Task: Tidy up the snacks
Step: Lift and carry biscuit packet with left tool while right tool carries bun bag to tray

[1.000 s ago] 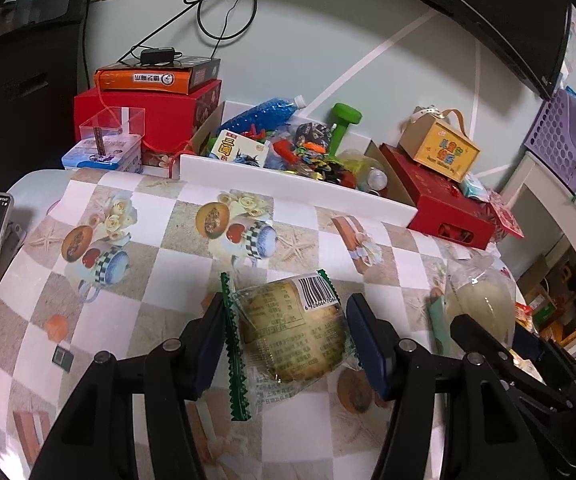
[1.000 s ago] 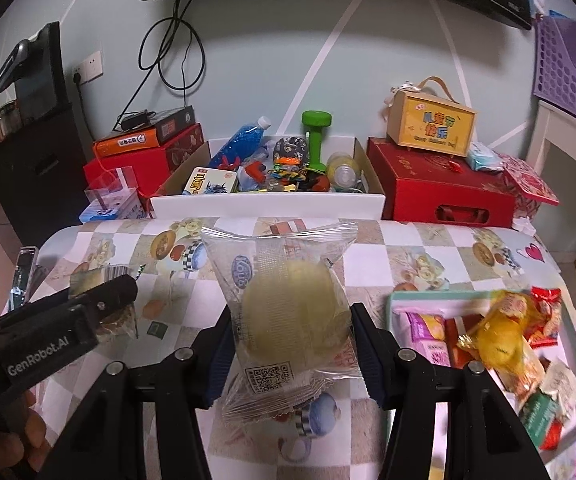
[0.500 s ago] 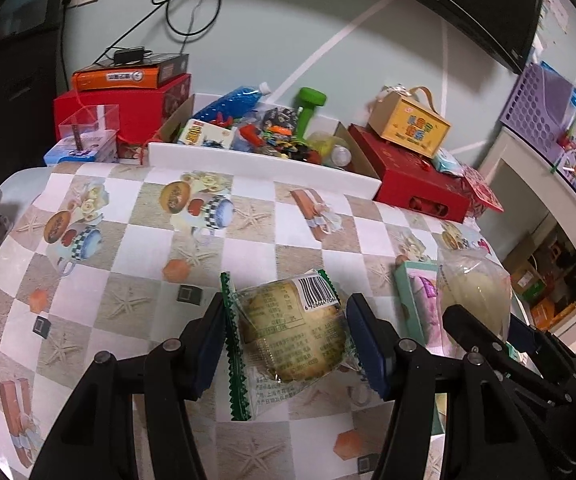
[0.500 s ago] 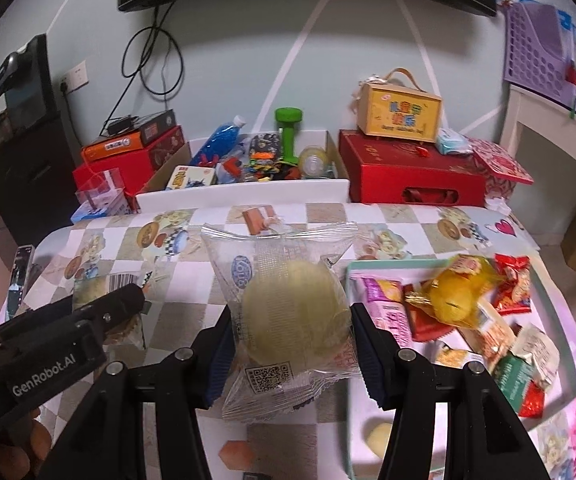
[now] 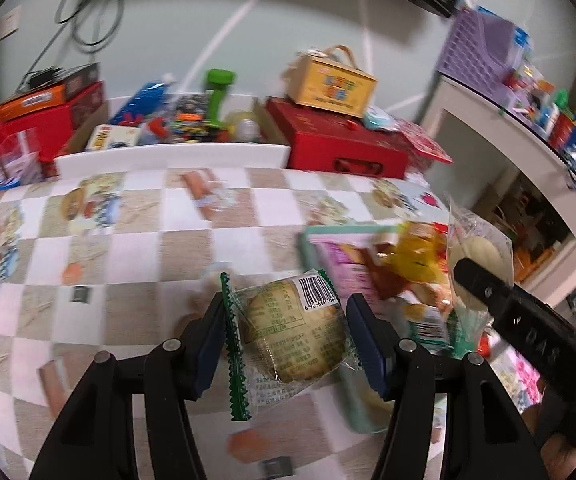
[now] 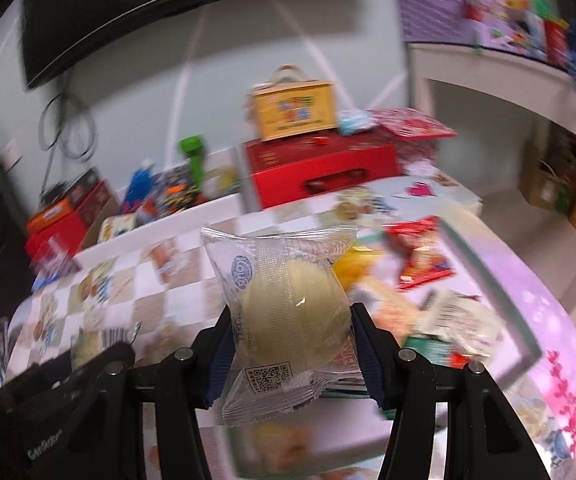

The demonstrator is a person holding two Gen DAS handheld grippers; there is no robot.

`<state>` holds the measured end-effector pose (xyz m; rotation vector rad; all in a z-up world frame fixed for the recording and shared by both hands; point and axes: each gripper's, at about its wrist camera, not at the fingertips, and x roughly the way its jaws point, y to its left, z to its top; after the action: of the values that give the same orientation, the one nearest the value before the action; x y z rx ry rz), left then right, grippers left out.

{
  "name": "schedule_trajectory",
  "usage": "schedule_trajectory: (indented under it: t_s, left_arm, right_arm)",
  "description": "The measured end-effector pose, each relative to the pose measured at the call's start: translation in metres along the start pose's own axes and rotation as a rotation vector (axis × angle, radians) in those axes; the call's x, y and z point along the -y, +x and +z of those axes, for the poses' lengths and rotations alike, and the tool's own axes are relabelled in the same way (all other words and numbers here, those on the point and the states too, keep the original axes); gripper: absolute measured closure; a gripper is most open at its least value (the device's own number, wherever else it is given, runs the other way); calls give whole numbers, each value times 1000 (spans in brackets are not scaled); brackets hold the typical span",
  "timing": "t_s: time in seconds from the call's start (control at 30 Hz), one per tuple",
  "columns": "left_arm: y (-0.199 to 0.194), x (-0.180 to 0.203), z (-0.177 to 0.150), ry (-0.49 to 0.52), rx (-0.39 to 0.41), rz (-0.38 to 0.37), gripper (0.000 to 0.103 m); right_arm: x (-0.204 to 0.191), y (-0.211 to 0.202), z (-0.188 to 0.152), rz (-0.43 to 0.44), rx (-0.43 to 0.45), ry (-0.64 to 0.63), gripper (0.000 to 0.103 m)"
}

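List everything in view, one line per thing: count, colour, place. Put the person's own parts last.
green-edged pastry pack: one, clear with green trim, between the left gripper's fingers.
clear pastry pack: one, clear around a pale yellow round cake, between the right gripper's fingers.
snack tray: one, mint green, right part of the table, holding mixed snack packs.
checked tablecloth: one, beige and white, covering the table.
red case: one, red, behind the table.
yellow carry box: one, yellow, on the red case.
purple basket: one, lilac, on the white shelf at right.
left gripper: one, black, shut on its pack.
right gripper: one, black, shut on its pack.
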<state>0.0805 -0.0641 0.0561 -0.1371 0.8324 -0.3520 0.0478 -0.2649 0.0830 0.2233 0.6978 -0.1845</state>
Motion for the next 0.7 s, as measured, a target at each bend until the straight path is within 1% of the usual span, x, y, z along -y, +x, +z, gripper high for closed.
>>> schedule_trajectory:
  t_s: [0.17, 0.33, 0.47, 0.7]
  left_arm:
    - [15, 40, -7, 70, -31, -41, 42]
    - [30, 66, -13, 120, -59, -62, 42]
    - [47, 74, -16, 121, -91, -70, 42]
    - [63, 77, -16, 123, -101, -34, 42]
  right_arm:
    - [49, -4, 2, -67, 3, 96, 45]
    - [77, -2, -2, -91, -10, 152, 45]
    - [86, 3, -4, -83, -26, 172, 45]
    - [89, 18, -8, -63, -60, 181, 45]
